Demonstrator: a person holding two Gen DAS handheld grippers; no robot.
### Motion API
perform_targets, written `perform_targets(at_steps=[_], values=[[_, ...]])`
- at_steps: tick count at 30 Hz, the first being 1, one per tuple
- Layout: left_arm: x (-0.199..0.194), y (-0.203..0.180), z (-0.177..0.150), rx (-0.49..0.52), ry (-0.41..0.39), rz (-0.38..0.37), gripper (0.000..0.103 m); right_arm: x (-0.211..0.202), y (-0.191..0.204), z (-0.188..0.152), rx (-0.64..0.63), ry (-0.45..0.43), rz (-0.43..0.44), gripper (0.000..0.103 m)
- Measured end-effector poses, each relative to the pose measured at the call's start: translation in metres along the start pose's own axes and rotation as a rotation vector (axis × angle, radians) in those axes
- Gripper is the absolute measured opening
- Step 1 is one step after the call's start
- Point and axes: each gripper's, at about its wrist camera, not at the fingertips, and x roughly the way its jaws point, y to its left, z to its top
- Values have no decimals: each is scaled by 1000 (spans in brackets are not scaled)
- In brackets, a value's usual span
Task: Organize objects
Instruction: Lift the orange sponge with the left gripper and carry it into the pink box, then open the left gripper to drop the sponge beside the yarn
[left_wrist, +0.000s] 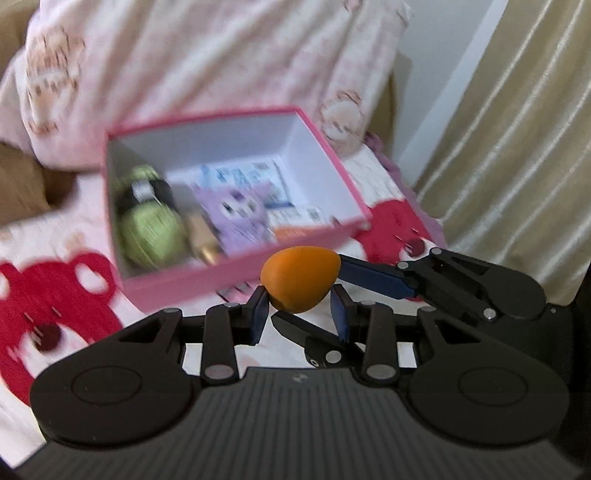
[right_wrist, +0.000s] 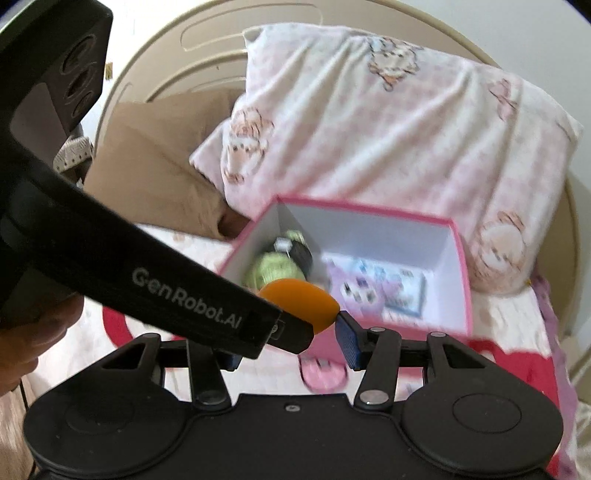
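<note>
I see one orange egg-shaped sponge (left_wrist: 300, 280) held in the air just in front of the pink box's (left_wrist: 192, 286) near wall, above the bedspread (left_wrist: 55, 295). My left gripper (left_wrist: 300, 314) has its two blue pads on either side of the sponge's lower end, grasping it. My right gripper (right_wrist: 291, 341) reaches in from the side; one blue finger touches the sponge's tip, but I cannot tell whether it is clamped or released. The single open box holds one green yarn ball (left_wrist: 149, 218) with a black band, one gold-capped tube (left_wrist: 203, 240), and printed cards (left_wrist: 243, 199) too blurred to count. One pink patterned pillow (right_wrist: 369, 122) lies behind the box.
</note>
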Motion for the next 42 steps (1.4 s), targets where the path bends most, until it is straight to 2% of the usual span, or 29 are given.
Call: perform_targets(at_steps=[4, 8, 14, 21, 25, 30, 34, 39, 42], values=[[0, 19, 36, 2, -1, 94, 34, 31, -2, 30, -10, -1, 32, 54], [17, 38, 66, -30, -7, 136, 34, 67, -17, 53, 18, 31, 56, 54], [63, 68, 96, -125, 24, 140, 34, 129, -57, 74, 130, 148, 119, 54], [116, 92, 117, -215, 62, 160, 35, 184, -79, 79, 179, 224, 105, 54], [135, 110, 120, -287, 69, 135, 35, 205, -91, 78, 199, 263, 122, 54], [153, 124, 119, -362, 96, 113, 34, 225, -99, 74, 222, 308, 111, 54], [155, 126, 120, -388, 84, 113, 38, 227, -102, 74, 230, 295, 106, 54], [140, 120, 122, -395, 89, 122, 47, 206, -109, 70, 240, 282, 73, 55], [122, 107, 123, -358, 88, 142, 52, 181, -110, 69, 232, 257, 66, 55]])
